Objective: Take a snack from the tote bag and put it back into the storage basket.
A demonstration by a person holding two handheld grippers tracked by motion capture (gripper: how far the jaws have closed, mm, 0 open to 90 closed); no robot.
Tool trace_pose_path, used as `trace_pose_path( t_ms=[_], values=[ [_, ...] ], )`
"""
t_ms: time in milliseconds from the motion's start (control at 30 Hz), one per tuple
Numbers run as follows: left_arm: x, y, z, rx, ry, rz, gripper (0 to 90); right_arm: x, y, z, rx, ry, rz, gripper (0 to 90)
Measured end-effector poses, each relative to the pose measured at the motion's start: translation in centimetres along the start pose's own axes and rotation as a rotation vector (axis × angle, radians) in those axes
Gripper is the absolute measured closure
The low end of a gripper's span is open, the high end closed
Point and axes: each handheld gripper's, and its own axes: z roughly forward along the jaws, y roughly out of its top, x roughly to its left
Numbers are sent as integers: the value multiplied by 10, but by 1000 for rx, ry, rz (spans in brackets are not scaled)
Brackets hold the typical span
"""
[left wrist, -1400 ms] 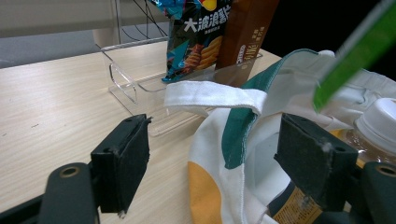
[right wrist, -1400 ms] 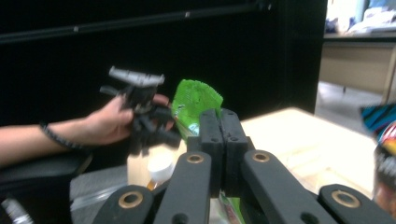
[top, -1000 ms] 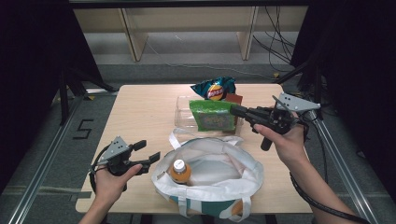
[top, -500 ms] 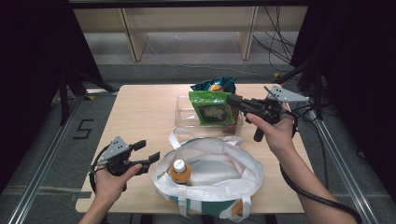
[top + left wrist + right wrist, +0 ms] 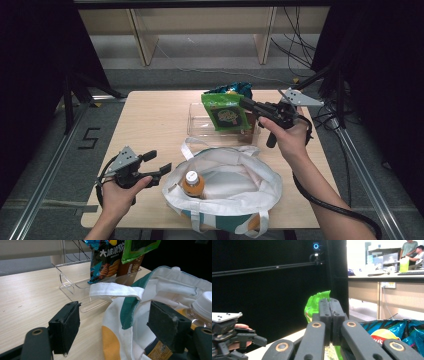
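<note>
R gripper (image 5: 246, 104) clamped on 1 green bag (image 5: 226, 111), L gripper (image 5: 161, 162) open by 1 tote (image 5: 235, 185) w/ 1 bottle (image 5: 193, 183), wood table (image 5: 150, 120), dark room

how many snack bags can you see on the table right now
3: the green bag held up by the right gripper, and the blue chip bag and brown bag standing in the clear tray. Others may hide behind them.

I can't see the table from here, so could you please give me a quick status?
Right gripper shut on green bag, held above clear tray. Left gripper open, beside tote. Bottle already in tote.
</note>
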Motion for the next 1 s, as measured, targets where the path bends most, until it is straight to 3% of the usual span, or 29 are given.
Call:
trace_pose_path(
  t_ms=[100,267,300,367,433,733,833,900,967,1000],
  values=[
    [0,0,0,0,2,-3,249,-2,-3,8,-14,-22,-19,900],
    [0,0,-1,-3,1,0,249,-2,-10,20,3,-48,-4,900],
    [0,0,-1,-2,2,0,249,-6,-11,21,1,-55,-43,900],
    [0,0,-2,-3,1,0,249,-4,-14,26,-3,-54,8,900],
    [1,-1,-1,-9,-8,-3,249,-6,-16,30,2,-59,-7,900],
    [1,-1,-2,-5,-2,-4,249,-6,-27,48,28,-89,3,900],
    [1,-1,-1,-10,-10,-5,249,-9,-30,50,26,-103,-25,900],
    [1,-1,0,-7,-8,-6,249,-8,-33,52,33,-110,3,900],
    [1,-1,0,-2,-5,-5,249,-9,-35,55,35,-111,-5,900],
    [1,-1,0,-2,-5,-4,249,-12,-35,56,20,-115,-40,900]
  ],
)
